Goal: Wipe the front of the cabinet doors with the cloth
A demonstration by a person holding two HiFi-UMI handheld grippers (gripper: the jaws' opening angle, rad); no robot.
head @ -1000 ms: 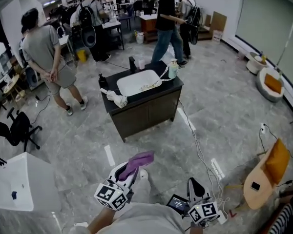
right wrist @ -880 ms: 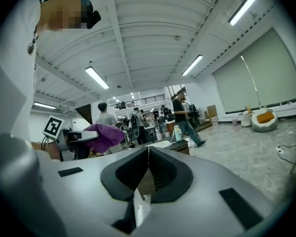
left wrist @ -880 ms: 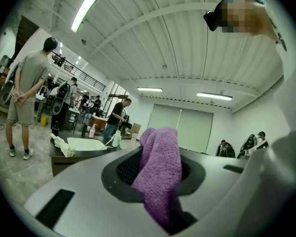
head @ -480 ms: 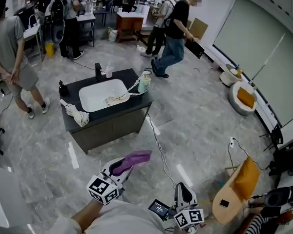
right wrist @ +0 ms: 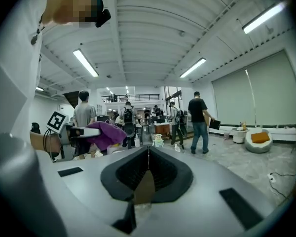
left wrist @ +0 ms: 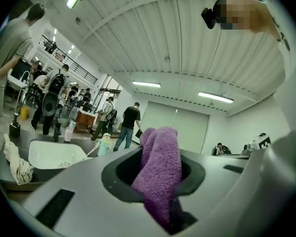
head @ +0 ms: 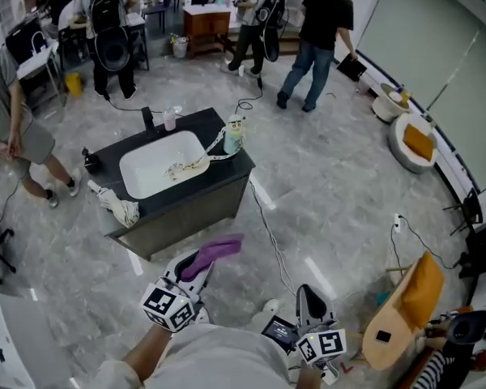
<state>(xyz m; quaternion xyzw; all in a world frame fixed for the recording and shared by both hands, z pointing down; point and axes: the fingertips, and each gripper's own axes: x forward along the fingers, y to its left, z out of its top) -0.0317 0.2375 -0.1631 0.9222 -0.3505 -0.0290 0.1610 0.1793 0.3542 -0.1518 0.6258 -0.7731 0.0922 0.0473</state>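
Two tools sit low in the head view, one in each of your hands. Your left hand-held gripper (head: 196, 266) is pinching the purple cloth (head: 217, 250). In the left gripper view the cloth fills the gap between the jaws, rises above them in a soft fold and hangs over towards the camera. Your right hand-held gripper (head: 309, 300) has its jaws pressed together. In the right gripper view they meet along a thin seam with nothing held between them. From that view you can also see the left one off to the side, with the cloth sticking out of it.

The cloth is in the air in front of you, short of the cabinet doors (head: 193, 215) and not touching them. The dark cabinet (head: 227, 197) stands ahead on the grey floor (head: 340, 185), turned at an angle to you. Its black worktop (head: 215, 128) holds a white sink (head: 155, 167). A crumpled pale rag (head: 118, 207) hangs over the near left corner of the worktop. A pale green bottle (head: 232, 136) stands at its right end, and a small pink cup (head: 170, 119) stands at the back edge. A white cable (head: 269, 221) runs across the floor from the right side of the cabinet towards you. Several people (head: 320, 35) stand or walk beyond the cabinet.
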